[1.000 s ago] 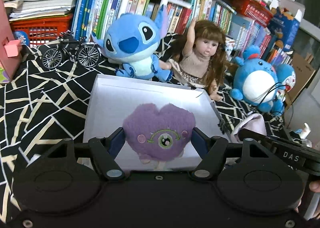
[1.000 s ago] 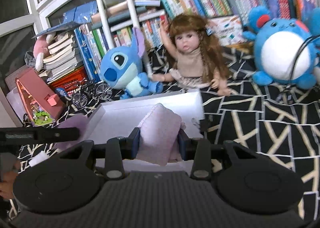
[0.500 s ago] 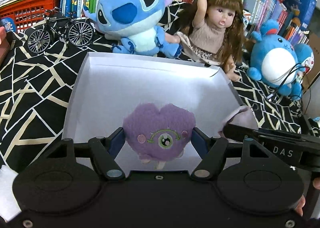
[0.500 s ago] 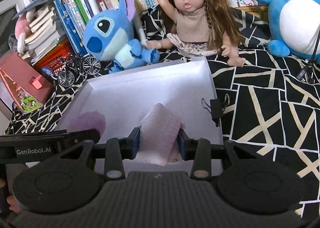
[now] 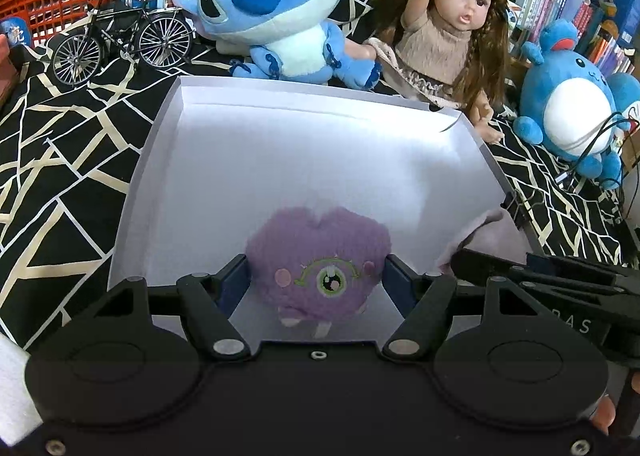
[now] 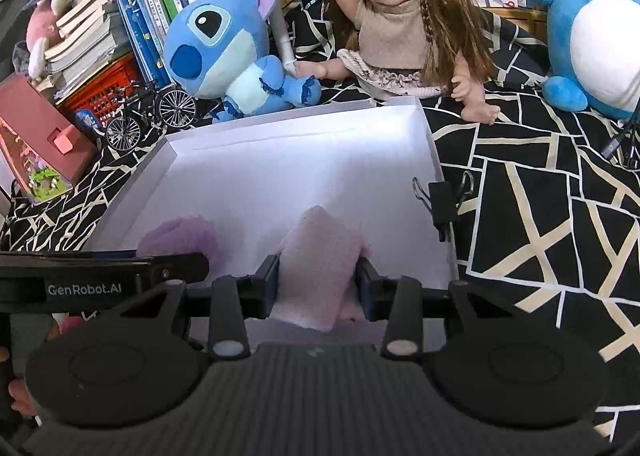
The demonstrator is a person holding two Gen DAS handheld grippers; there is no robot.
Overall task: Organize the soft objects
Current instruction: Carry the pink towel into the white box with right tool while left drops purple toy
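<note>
My left gripper [image 5: 316,280] is shut on a purple heart-shaped plush [image 5: 316,256] and holds it over the near end of a shallow white box [image 5: 304,104]. My right gripper [image 6: 318,282] is shut on a pale pink soft pad [image 6: 320,256] over the near right part of the same box [image 6: 288,114]. The purple plush also shows in the right wrist view [image 6: 180,236], and the pink pad shows in the left wrist view [image 5: 488,232]. Both grippers sit side by side at the box's near edge.
A blue Stitch plush [image 5: 272,0], a doll [image 5: 444,40] and a round blue plush [image 5: 568,112] sit behind the box on a black patterned cloth. A model bicycle [image 5: 124,40] stands at back left. A binder clip [image 6: 442,196] grips the box's right wall.
Both grippers have moved forward and down over the white box with their soft objects still held. The toys behind the box look closer.
</note>
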